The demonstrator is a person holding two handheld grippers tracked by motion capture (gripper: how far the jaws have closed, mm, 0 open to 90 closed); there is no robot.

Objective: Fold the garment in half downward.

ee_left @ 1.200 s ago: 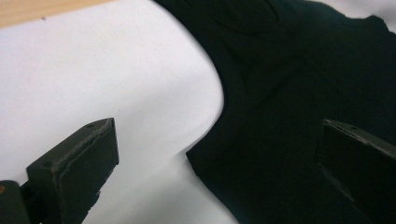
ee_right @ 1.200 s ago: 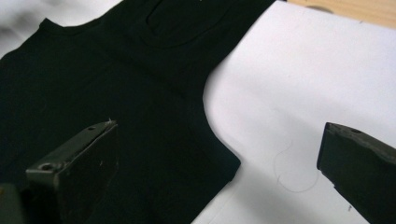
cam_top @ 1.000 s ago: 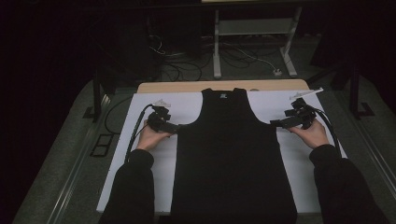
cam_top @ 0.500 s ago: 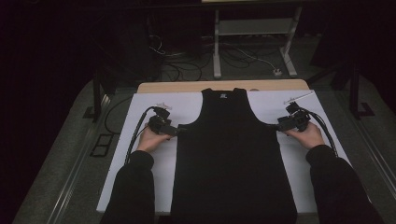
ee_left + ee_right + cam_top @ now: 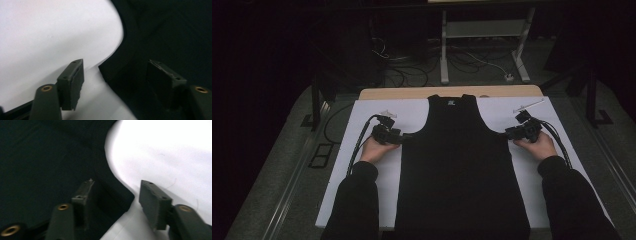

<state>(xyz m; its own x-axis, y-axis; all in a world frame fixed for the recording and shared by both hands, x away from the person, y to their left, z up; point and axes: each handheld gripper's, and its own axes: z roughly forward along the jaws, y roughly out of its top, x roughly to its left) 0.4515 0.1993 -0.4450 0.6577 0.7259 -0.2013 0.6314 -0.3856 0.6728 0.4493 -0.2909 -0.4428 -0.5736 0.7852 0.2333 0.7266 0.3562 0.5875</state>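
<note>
A black tank top (image 5: 457, 165) lies flat, neck away from me, on a white sheet (image 5: 362, 175). My left gripper (image 5: 406, 136) lies at the bottom corner of the top's left armhole. In the left gripper view that corner of the tank top (image 5: 162, 32) sits between the jaws of the left gripper (image 5: 117, 82), which have just been closing, and a gap still shows. My right gripper (image 5: 508, 134) is at the right armhole corner. The right gripper (image 5: 120, 203) straddles the tank top's (image 5: 45, 157) edge there, its jaws also just closing, pads apart.
The sheet covers a wooden table whose far edge (image 5: 412, 93) shows bare. Behind it stand a white-legged frame (image 5: 444, 55) and loose cables (image 5: 462, 62) on the floor. A black post (image 5: 314, 100) rises left of the table. Bare sheet lies on both sides of the top.
The right gripper has slid a little inward, onto the top's right edge. The left hand has kept its place at the left armhole.
</note>
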